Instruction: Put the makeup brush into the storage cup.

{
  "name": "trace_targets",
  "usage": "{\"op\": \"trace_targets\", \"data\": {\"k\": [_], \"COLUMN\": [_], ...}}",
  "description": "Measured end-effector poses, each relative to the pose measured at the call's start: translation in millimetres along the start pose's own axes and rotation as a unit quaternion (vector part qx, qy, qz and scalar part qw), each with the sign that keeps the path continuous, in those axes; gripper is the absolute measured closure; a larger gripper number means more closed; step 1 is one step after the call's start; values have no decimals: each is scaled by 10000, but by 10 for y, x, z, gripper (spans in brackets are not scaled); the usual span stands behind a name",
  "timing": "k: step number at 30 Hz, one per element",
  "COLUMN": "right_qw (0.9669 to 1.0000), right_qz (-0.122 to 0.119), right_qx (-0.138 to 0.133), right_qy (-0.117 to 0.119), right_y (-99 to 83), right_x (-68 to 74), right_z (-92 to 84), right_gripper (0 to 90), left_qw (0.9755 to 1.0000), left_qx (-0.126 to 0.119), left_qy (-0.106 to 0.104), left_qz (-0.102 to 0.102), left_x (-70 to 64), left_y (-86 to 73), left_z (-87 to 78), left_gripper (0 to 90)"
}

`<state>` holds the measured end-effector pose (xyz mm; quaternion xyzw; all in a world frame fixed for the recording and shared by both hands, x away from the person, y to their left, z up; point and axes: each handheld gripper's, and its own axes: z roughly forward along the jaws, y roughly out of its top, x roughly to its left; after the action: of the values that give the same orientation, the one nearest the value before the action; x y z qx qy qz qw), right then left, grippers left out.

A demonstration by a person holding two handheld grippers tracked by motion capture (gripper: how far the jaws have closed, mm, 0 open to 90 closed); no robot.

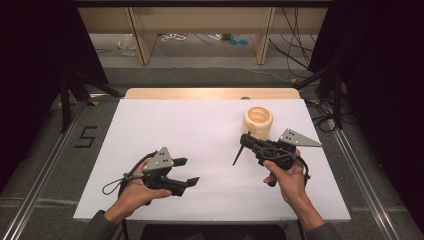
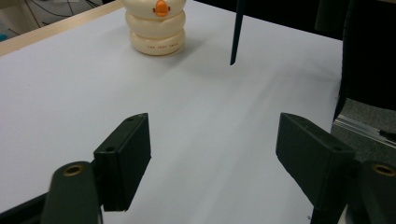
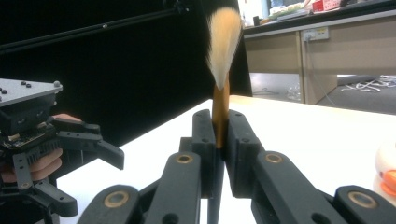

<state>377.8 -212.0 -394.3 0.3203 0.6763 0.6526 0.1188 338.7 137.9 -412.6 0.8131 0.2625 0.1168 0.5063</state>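
My right gripper is shut on a brush. The brush's dark handle slants down toward the white table. In the right gripper view the jaws clamp the orange ferrule, and the white and orange bristles stand up above them. A cream ringed holder with an orange beak sits just behind that gripper and appears again at far left. My left gripper hovers low at the near left, open, with nothing between its pads.
The white board lies on a wooden tabletop, with black stands and cables at both sides. A shelf unit stands beyond. The person's hand holding the left gripper shows at the left of the right gripper view.
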Motion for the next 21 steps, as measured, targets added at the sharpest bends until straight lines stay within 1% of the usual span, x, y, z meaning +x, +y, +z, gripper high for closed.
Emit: {"op": "trace_targets", "data": {"k": [1, 2, 3, 4, 6, 7, 8, 9, 10, 12, 13, 15, 16, 17, 18, 19, 20, 21], "right_qw": [10000, 10000, 10000, 10000, 9999, 9999, 9999, 9999, 9999, 9998, 9997, 9995, 9997, 9996, 9995, 9996, 9994, 9993], "right_qz": [17, 29, 20, 4, -21, -58, -36, -57, -28, -77, -93, -132, -95, -137, -145, -96, -131, -154], "right_qx": [-55, -57, -35, 18, -11, 28, -65, -6, 29, 55, 67, 111, 9, 50, 18, 39, 103, 99], "right_qy": [10, 7, -23, -49, -104, -134, -116, -152, -145, -198, -205, -257, -234, -261, -271, -261, -319, -318], "right_y": [6, 11, 19, 27, 37, 44, 44, 52, 58, 66, 69, 75, 72, 75, 77, 81, 89, 98], "right_x": [-11, -16, -30, -38, -62, -76, -86, -100, -104, -122, -133, -147, -156, -170, -177, -180, -189, -199], "right_z": [-3, -8, -16, -26, -29, -39, -31, -43, -51, -57, -59, -66, -52, -55, -51, -53, -58, -59], "right_gripper": [838, 837, 837, 837, 837, 837, 837, 837, 837, 837, 837, 837, 837, 837, 837, 837, 837, 837], "left_qw": [10000, 9999, 9999, 9997, 9994, 9993, 9994, 9994, 9992, 9990, 9990, 9989, 9987, 9986, 9985, 9982, 9982, 9982], "left_qx": [-7, -87, -98, -183, -225, -263, -267, -287, -331, -350, -361, -361, -384, -379, -396, -398, -392, -393], "left_qy": [58, 107, 140, 182, 276, 254, 207, 207, 210, 294, 272, 313, 341, 356, 379, 432, 447, 449], "left_qz": [37, -4, -11, -16, 1, -17, -32, -64, -73, -7, -10, 42, 67, 92, 88, 91, 121, 72], "left_x": [12, 22, 30, 43, 53, 59, 68, 68, 68, 68, 69, 65, 61, 61, 59, 60, 65, 58], "left_y": [-10, -33, -43, -61, -83, -96, -109, -118, -134, -148, -156, -170, -179, -186, -197, -208, -217, -224], "left_z": [-14, -31, -44, -61, -88, -98, -113, -116, -121, -130, -131, -148, -150, -152, -152, -157, -159, -157], "left_gripper": [258, 257, 247, 242, 238, 233, 225, 204, 197, 173, 155, 157, 158, 158, 158, 158, 158, 158]}}
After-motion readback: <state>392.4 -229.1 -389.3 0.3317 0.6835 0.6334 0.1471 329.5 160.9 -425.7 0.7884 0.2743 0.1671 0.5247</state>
